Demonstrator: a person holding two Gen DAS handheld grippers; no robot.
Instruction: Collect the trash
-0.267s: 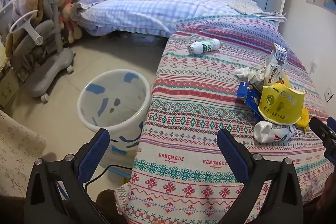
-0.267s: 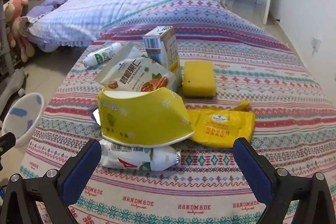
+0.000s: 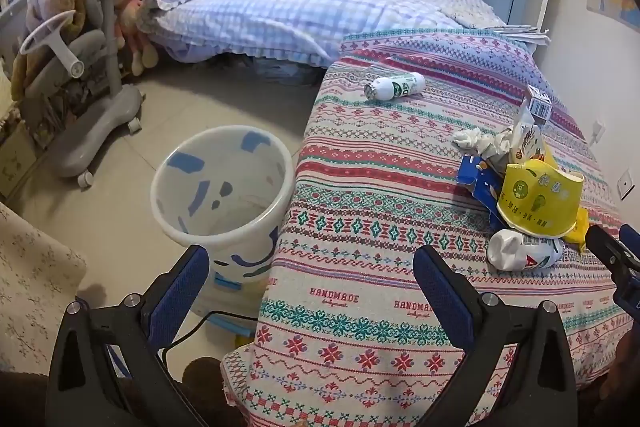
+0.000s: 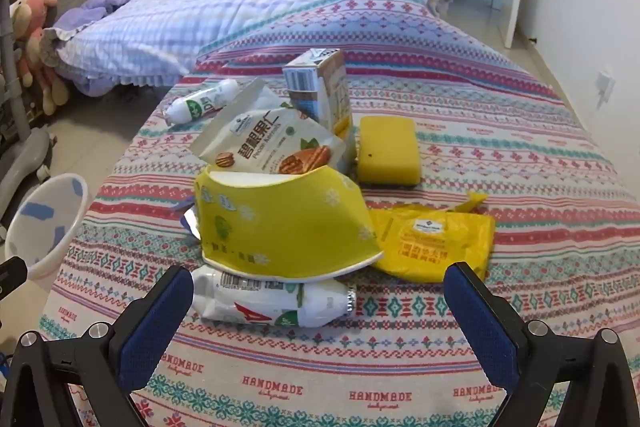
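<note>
— Two grippers are seen, both spread wide with nothing between the blue pads. The right gripper (image 4: 316,311) has been brought closer to the pile than a moment ago; the crushed white bottle (image 4: 272,301) now lies just ahead of its fingers, the left pad almost level with the bottle's crumpled end.

— And the rest of the trash?

— Stacked on the patterned tablecloth (image 4: 480,131). A flattened yellow paper bowl (image 4: 284,223) is rested on top of the white bottle, a pecan snack pouch (image 4: 272,143) is propped behind it, and a drink carton (image 4: 320,87) stands upright at the back. A yellow wrapper (image 4: 436,239) is laid flat to the right, a yellow sponge (image 4: 388,151) beyond it, and a second small bottle (image 4: 200,103) lies apart on the far left.

— The left gripper (image 3: 310,283)?

— Held back at the table's near corner, little changed. The white bin (image 3: 224,195) is seen on the floor just beside the table edge, apparently with nothing in it.

— So collection hasn't started.

— Nothing is judged collected. The approach suggests the white bottle is targeted first, though the bowl resting on it may be dragged along or toppled.
</note>
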